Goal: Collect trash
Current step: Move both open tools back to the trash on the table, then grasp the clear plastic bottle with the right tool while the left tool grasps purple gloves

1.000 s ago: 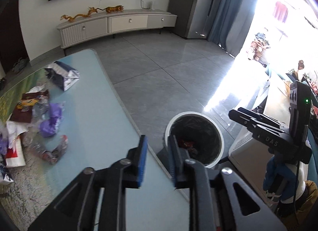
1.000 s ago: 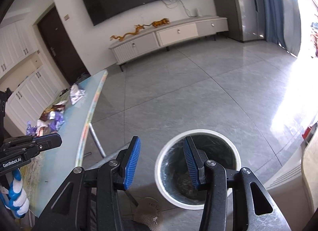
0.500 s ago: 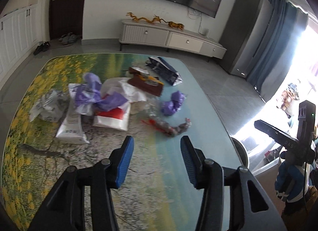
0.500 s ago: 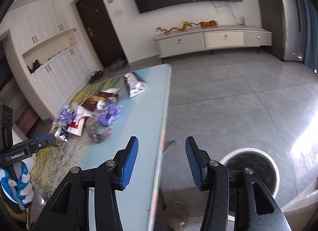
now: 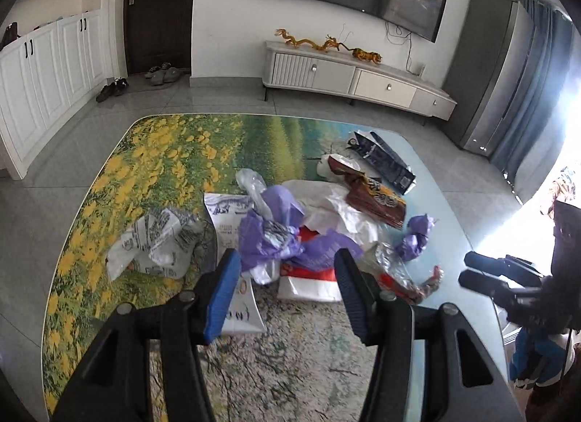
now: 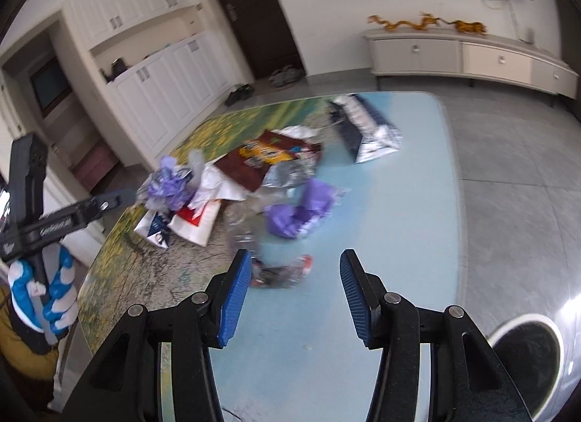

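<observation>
Left tool (image 5: 287,293): jaws opening, empty.
Right tool (image 6: 294,293): jaws apart, empty.
Trash: purple bag (image 5: 276,236) on worktop (image 5: 152,167), just ahead of left tool.
Nearer: left.
Bin (image 6: 526,353): right of right tool.

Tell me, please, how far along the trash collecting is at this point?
Little looks done: the bin stands on the floor beside the table, its contents unreadable from here. Nothing is in hand: the left gripper is opening, empty, over the purple plastic bag, and the right gripper is open and empty. Left: the whole pile, including the brown snack packet and dark foil pouch.
</observation>
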